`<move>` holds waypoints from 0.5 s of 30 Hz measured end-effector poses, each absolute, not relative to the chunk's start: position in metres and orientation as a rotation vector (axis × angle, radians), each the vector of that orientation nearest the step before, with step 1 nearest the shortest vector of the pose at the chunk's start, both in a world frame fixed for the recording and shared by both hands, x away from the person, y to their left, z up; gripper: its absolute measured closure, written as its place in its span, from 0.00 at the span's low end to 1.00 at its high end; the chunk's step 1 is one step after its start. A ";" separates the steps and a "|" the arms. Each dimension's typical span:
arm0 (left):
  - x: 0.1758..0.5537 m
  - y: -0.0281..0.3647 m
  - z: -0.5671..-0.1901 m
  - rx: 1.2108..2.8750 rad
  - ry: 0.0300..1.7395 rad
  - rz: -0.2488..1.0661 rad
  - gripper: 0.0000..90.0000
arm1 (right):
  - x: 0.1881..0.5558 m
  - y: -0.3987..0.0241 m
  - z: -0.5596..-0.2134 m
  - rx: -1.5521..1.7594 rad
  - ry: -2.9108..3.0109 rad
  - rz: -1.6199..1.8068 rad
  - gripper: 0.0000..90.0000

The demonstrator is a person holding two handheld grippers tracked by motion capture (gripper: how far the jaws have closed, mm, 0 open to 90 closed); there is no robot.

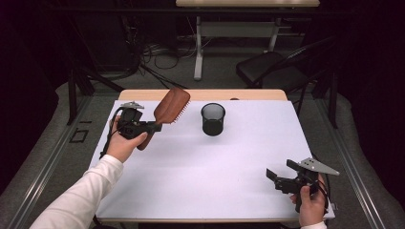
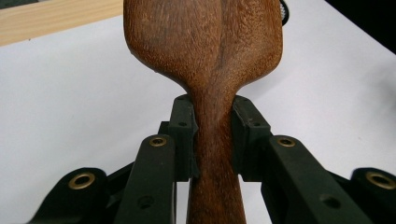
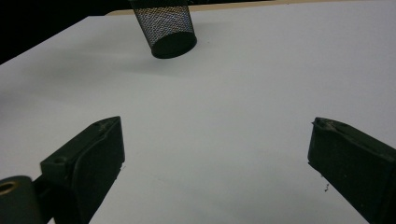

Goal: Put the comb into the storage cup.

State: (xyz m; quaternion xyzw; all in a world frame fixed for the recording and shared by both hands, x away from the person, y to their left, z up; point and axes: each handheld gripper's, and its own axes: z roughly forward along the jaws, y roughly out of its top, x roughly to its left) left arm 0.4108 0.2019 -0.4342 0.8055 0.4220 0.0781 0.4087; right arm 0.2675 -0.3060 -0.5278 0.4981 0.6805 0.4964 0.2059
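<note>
**Wooden hairbrush pinched at the neck, mesh cup standing free**

The left tongs [image 1: 155, 127] are pinching a wooden hairbrush [image 1: 169, 109] at the narrow neck where handle meets head. In the left gripper view the two black jaws press flat against either side of the brown wood [image 2: 212, 140], and the broad, grained back of the head fans out above them. From the high view the brush is held off the white desk [image 1: 205, 167] over its far left part, tilted so the head rises up and away to the right, with the bristles showing along its right edge; the handle end slants down beneath the person's left hand [image 1: 123, 143].

Just to the right of the brush head, and apart from it, a black mesh cup [image 1: 213, 119] stands upright on the desk near the far edge — its open mouth faces up.

The right tongs [image 1: 279, 177] sit low over the near right corner of the desk, held in the right hand [image 1: 311, 205]. Their jaws are spread wide with bare white desk between them — in the right gripper view they point toward the mesh cup [image 3: 166, 25], well apart from it.
</note>
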 end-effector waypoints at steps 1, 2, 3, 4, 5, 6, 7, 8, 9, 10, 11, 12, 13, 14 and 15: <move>0.410 0.201 -0.433 2.028 1.059 0.198 0.80 | 0.267 -0.306 -0.528 1.386 1.899 1.380 0.04; 0.409 0.199 -0.430 2.032 1.046 0.202 0.80 | 0.268 -0.305 -0.527 1.387 1.902 1.380 0.03; 0.408 0.198 -0.429 2.028 1.045 0.201 0.80 | 0.268 -0.305 -0.527 1.395 1.908 1.375 0.03; 0.408 0.197 -0.428 2.024 1.038 0.203 0.80 | 0.268 -0.305 -0.527 1.396 1.912 1.367 0.03; 0.408 0.197 -0.428 2.024 1.038 0.203 0.80 | 0.268 -0.305 -0.527 1.396 1.912 1.367 0.03; 0.407 0.196 -0.426 2.022 1.034 0.205 0.80 | 0.268 -0.305 -0.527 1.397 1.914 1.363 0.03; 0.407 0.195 -0.425 2.020 1.026 0.205 0.80 | 0.268 -0.306 -0.527 1.397 1.916 1.360 0.03; 0.407 0.194 -0.424 2.025 1.019 0.209 0.80 | 0.269 -0.306 -0.526 1.397 1.913 1.361 0.03; 0.406 0.193 -0.422 2.022 1.019 0.214 0.80 | 0.269 -0.306 -0.525 1.410 1.910 1.364 0.03; 0.405 0.192 -0.421 2.016 1.017 0.213 0.80 | 0.269 -0.305 -0.525 1.415 1.909 1.363 0.03; 0.405 0.191 -0.420 2.013 1.014 0.215 0.80 | 0.269 -0.305 -0.525 1.415 1.909 1.363 0.03; 0.404 0.190 -0.417 2.011 1.003 0.222 0.80 | 0.270 -0.305 -0.525 1.423 1.908 1.360 0.03; 0.404 0.190 -0.417 2.011 1.003 0.222 0.80 | 0.270 -0.305 -0.525 1.423 1.908 1.360 0.03; 0.404 0.189 -0.416 2.008 1.001 0.221 0.80 | 0.271 -0.304 -0.525 1.420 1.909 1.358 0.03; 0.403 0.188 -0.415 2.002 0.994 0.224 0.80 | 0.271 -0.304 -0.525 1.423 1.913 1.359 0.02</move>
